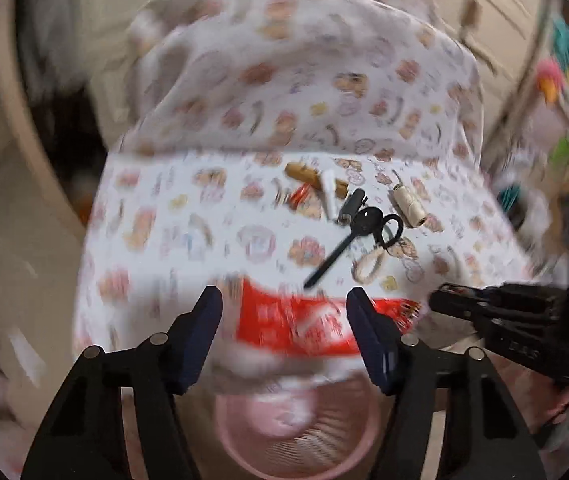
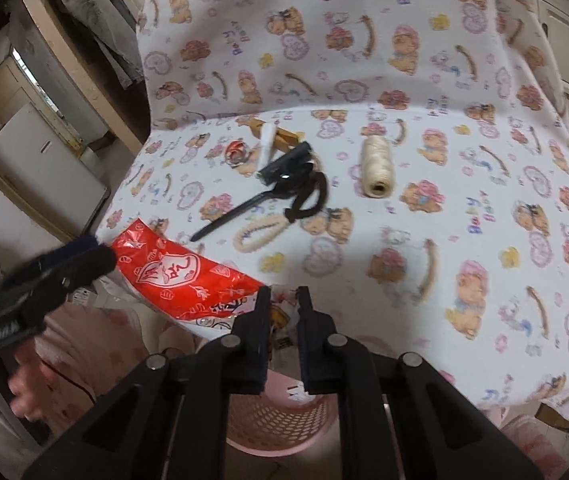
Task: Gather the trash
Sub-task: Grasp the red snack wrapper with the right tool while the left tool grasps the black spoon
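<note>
Jaws of the left gripper (image 1: 284, 332) stood wide apart with nothing between them, framing the red wrapper (image 1: 304, 324) at the near edge of the seat; whether the fingers touched it could not be told through the blur. The right gripper (image 2: 284, 336) had its jaws drawn close, a narrow gap left, and whether they pinched the wrapper's white printed end was unclear.

A chair draped in a teddy-bear print cloth (image 2: 444, 240) carried everything. Below its front edge sat a pink perforated basket (image 2: 280, 420), directly under both grippers. The red wrapper (image 2: 180, 276) lay on the seat's near left corner, hanging over the edge above the basket.

Farther back on the cloth lay a spool of cream twine (image 2: 377, 166), on its side and apart from the rest. Beside it to the left sat a black spoon (image 2: 244, 208), its handle pointing toward the wrapper, crossing a dark looped strap (image 2: 312, 200). A dark cylinder (image 2: 284, 162) touched the spoon's bowl. Behind these lay a brown wooden piece (image 2: 280, 134) with a white tube (image 2: 266, 144) across it, and a small red-and-silver crumpled piece (image 2: 236, 152) just left.
</note>
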Motion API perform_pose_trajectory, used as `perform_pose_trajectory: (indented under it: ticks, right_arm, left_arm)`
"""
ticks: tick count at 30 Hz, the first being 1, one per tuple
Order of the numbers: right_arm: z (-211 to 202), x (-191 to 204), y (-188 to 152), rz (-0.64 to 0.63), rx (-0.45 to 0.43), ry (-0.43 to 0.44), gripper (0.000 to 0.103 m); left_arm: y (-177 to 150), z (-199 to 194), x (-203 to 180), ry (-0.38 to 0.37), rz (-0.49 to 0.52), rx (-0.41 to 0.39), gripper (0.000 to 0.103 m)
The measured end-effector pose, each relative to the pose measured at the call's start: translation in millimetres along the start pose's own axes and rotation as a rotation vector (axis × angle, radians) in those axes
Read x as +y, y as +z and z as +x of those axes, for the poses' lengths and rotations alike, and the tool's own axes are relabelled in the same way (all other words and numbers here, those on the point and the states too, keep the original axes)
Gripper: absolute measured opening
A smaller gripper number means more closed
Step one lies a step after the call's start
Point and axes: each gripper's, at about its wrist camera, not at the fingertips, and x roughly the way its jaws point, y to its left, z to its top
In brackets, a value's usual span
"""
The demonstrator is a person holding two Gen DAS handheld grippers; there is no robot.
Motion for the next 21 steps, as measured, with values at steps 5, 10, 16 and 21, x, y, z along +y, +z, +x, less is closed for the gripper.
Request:
perform_pose_trajectory:
  ticks: [5,10,16,21]
  right_arm:
    - [4,-8,3,0.007,0.003,0.002,0.011]
    - [1,-16,0,0.027,0.006,0.007,0.011]
    - [1,-17,5,0.021,-0.002,0.002,0.011]
    - [2,-20,7,0.037,-0.006,-0.002,0.011]
  left_arm:
    - [24,36,-29,-0.023,0.111,0.117,0.041]
    - [38,70,-34,-0.064,0.067,0.17,0.041]
    - [42,96,-45,-0.035,0.1,0.192,0.037]
    - [47,97,-36,-0.05,0.072,0.201,0.008]
